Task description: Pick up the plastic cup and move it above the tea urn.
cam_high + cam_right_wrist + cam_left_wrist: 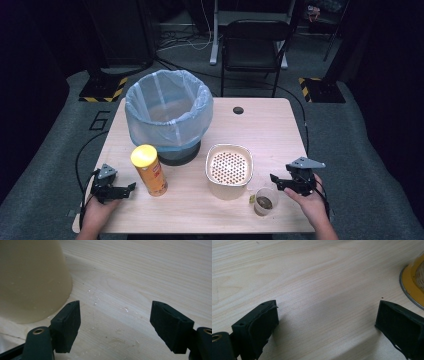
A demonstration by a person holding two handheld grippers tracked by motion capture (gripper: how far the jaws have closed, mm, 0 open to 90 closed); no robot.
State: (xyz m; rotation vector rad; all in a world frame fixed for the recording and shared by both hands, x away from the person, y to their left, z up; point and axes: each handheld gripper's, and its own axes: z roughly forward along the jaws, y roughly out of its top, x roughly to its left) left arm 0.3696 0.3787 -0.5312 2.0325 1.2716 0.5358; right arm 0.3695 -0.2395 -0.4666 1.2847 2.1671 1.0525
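Observation:
My left gripper [129, 189] rests near the table's front left corner, held by a hand, jaws wide open with nothing between them [327, 315]. Just to its right stands an upright chip can [149, 171] with a yellow lid; its yellow base [413, 286] shows at the right edge of the left gripper view. My right gripper [276, 182] sits at the front right, also open and empty [115, 315]. Close to it stand a cream container [228, 171] with a perforated insert, whose wall [30, 277] rises at the left, and a small clear cup [264, 201] with dark contents.
A bin lined with a light blue bag [168, 112] stands at the back left of the wooden table [270, 130]. A small dark hole [238, 110] marks the table's far side. A black chair [252, 47] stands behind. Crumbs [125, 309] lie on the wood.

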